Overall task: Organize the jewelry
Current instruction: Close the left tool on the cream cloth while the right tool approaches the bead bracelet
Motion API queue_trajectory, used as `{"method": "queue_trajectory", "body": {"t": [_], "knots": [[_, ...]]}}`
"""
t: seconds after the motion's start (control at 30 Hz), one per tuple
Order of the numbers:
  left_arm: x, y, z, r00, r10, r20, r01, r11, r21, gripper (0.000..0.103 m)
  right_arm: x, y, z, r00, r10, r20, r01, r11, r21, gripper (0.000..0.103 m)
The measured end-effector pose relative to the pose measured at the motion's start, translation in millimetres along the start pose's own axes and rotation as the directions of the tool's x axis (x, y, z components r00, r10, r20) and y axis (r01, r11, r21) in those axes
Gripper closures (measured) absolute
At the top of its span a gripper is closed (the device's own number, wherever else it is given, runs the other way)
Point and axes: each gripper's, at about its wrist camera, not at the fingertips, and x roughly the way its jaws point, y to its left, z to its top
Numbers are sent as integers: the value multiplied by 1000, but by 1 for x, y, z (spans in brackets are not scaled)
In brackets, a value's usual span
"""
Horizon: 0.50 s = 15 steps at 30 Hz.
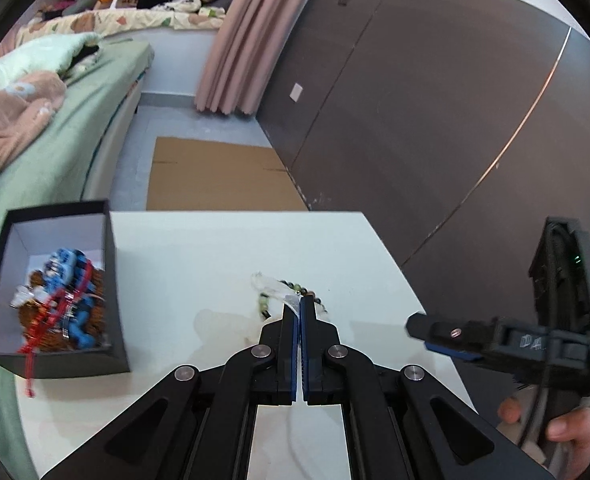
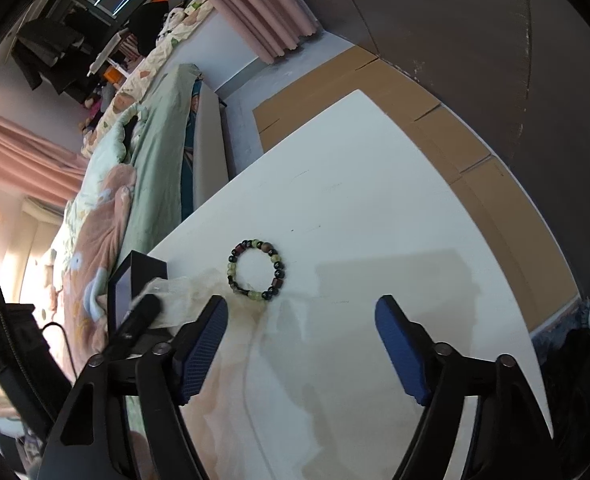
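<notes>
Left tool (image 1: 299,307): jaws pressing together on a clear plastic bag (image 1: 269,282), lying on the desk (image 1: 215,248) just beside the bead bracelet (image 2: 257,270).
Right tool (image 2: 301,312): jaws standing apart, nothing between them, hovering near the bracelet.
Edges: black box (image 1: 113,280) sitting at the desk's left edge; bare desk lying beyond the bracelet.
Left view only: jewelry (image 1: 61,304) filling the box.
Right view only: bracelet showing as a whole ring.

Left tool (image 1: 299,306) hides part of bracelet (image 1: 295,289); box (image 1: 55,280) contents blurred.
</notes>
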Motion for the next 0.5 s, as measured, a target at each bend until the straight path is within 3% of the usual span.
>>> {"method": "queue_trajectory", "body": {"t": [0.2, 0.37, 0.5], "knots": [[-17, 14, 10, 999, 12, 38, -11, 1000, -20, 103, 16, 15, -2, 1000, -13, -19, 12, 999, -39, 35], [-28, 26, 17, 998, 20, 63, -18, 999, -28, 103, 32, 26, 1, 999, -36, -27, 35, 998, -60, 49], [-35, 33, 23, 997, 16, 81, -13, 999, -34, 103, 45, 29, 5, 998, -61, -28, 59, 996, -64, 50]]}}
